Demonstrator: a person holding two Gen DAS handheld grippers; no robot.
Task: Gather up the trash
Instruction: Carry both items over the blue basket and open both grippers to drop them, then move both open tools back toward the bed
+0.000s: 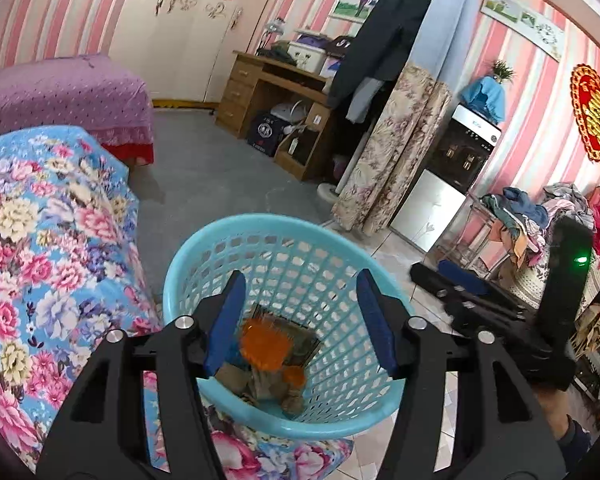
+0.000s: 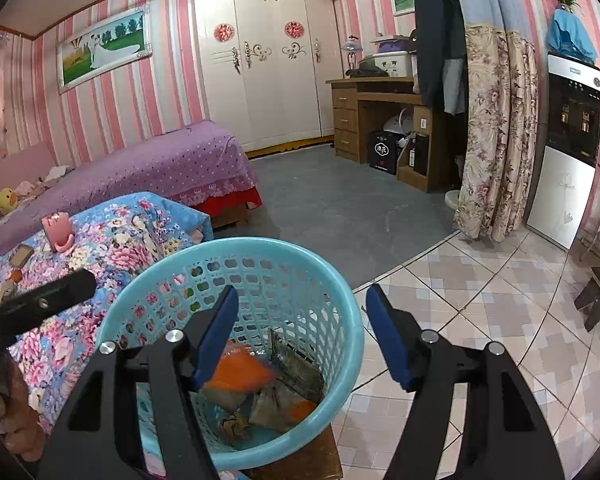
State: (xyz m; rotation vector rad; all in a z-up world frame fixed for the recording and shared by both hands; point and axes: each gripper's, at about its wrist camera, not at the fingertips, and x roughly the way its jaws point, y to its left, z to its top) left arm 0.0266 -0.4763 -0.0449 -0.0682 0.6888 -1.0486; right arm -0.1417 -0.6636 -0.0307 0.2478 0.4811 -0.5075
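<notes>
Basket: orange wrapper and crumpled paper lie inside.
Left gripper, right gripper: poised over the basket, jaws apart, empty, apparently for dropping trash.

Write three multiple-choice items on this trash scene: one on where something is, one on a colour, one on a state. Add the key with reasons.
1. Where does the orange wrapper lie?
A. on the floral cloth
B. inside the basket
C. on the tiled floor

2. What colour is the basket?
A. light blue
B. red
C. white

3. How does the left gripper stand?
A. shut on a wrapper
B. shut on the basket rim
C. open, holding nothing

Key: B, the wrapper rests among the brown scraps at the basket bottom; A, its mesh wall and rim are light blue; C, the blue pads stand apart with only the basket seen between them.
</notes>
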